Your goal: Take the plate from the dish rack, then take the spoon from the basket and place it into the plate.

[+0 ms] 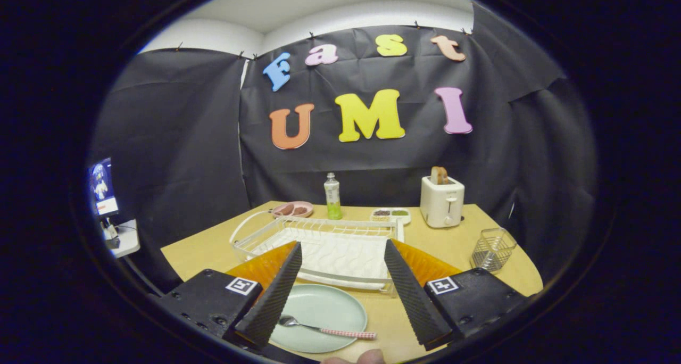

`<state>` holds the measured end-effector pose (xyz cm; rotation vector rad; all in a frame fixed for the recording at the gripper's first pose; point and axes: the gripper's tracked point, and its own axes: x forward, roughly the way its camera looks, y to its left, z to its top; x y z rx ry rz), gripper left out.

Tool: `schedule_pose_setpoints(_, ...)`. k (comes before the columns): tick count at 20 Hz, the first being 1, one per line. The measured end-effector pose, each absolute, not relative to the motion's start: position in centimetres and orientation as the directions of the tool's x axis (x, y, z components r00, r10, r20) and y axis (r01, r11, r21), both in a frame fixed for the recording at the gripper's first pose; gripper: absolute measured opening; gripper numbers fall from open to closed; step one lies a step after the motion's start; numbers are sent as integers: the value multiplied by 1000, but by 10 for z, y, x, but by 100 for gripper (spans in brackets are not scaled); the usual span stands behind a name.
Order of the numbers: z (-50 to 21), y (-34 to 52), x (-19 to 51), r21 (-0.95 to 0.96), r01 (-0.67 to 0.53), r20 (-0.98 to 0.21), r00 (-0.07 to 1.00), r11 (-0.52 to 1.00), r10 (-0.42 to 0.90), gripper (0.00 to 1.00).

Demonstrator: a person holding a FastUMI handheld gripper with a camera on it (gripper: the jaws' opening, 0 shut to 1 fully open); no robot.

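- Pale green plate (324, 308) sits on the table (468, 241) between the wide-open, empty fingers of the gripper (340, 300).
- Spoon (327, 328) lies in the plate.
- Dish rack (319, 244) stands just beyond; wire basket (493, 249) further right.

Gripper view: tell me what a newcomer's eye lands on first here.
The hand-held gripper stands open, with a pale green plate between its fingers and a spoon lying in it. Just beyond sits a white dish rack. Farther back, a white toaster holds bread, and a wire basket stands on the table to its right.
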<state>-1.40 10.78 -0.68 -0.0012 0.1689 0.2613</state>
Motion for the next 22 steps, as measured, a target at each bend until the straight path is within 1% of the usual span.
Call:
schedule_pose_setpoints(3,-5,100,-25,-27,-200,-100,975,979,196,100)
schedule_pose_setpoints(9,-5,91,-40,-104,-154,-22,988,983,153,100)
schedule_pose_setpoints(11,-9,92,-41,-90,-162,-29,987,983,160,100)
schedule_pose_setpoints(15,-11,79,-38,-77,-132,-28,991,988,130,100)
schedule_pose_setpoints(19,-20,81,-32,-54,-130,-55,990,990,127,100)
schedule_pose_setpoints(22,-22,75,-27,-68,-95,-63,994,993,91,100)
